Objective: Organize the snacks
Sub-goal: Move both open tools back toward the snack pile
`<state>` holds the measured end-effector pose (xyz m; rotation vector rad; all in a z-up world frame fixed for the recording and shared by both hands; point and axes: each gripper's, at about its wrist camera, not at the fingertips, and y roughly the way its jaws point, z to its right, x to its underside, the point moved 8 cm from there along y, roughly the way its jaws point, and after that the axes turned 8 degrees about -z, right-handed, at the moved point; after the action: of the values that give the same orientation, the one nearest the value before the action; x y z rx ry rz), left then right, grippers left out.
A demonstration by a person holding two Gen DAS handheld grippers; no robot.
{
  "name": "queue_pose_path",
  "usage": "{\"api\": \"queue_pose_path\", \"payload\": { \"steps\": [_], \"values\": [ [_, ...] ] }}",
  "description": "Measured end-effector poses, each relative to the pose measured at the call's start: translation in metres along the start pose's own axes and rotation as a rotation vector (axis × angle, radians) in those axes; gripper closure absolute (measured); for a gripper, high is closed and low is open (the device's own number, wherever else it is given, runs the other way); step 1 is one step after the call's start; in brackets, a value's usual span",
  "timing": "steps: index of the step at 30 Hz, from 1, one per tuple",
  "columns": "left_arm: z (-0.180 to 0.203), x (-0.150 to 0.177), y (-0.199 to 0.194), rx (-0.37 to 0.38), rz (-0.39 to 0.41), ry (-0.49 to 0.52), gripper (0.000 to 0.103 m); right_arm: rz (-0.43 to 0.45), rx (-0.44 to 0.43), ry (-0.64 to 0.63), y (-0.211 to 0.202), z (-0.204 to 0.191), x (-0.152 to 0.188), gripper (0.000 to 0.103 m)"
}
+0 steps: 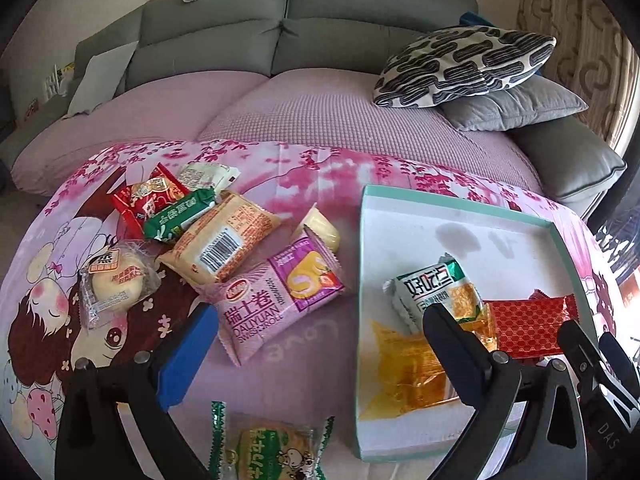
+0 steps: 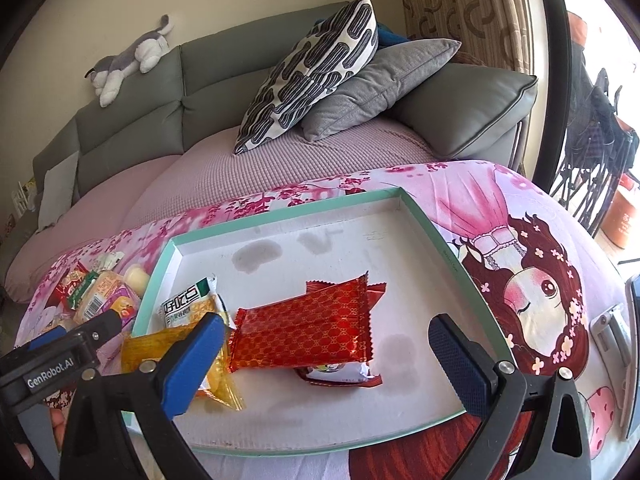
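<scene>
Hovering my right gripper (image 2: 326, 352) over the tray (image 2: 440, 240), jaws spread wide and empty, red snack packet (image 2: 304, 332) between them on the tray floor, my left gripper (image 1: 316, 354) spread at nine o'clock, loose snacks (image 1: 224, 248) on the surface.

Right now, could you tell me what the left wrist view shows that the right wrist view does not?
Only the left wrist view shows the pink Swiss roll pack, the clear-wrapped bun and a green packet at its bottom edge. Only the right wrist view shows a red-and-white packet tucked under the red wrapper, and the right gripper open above it. Both show the teal-rimmed tray, the yellow packet and the patterned pillow.
</scene>
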<state>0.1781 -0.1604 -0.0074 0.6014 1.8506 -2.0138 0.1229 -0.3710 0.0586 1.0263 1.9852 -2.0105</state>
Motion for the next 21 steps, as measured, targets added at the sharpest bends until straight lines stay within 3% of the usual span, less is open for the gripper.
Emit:
{"api": "queue_pose_path", "payload": {
  "steps": [21],
  "values": [
    [-0.087,0.003,-0.014,-0.094,0.009,-0.119,0.001,-0.029,-0.087,-0.134,-0.004,-0.073,0.014,0.0]
  ]
}}
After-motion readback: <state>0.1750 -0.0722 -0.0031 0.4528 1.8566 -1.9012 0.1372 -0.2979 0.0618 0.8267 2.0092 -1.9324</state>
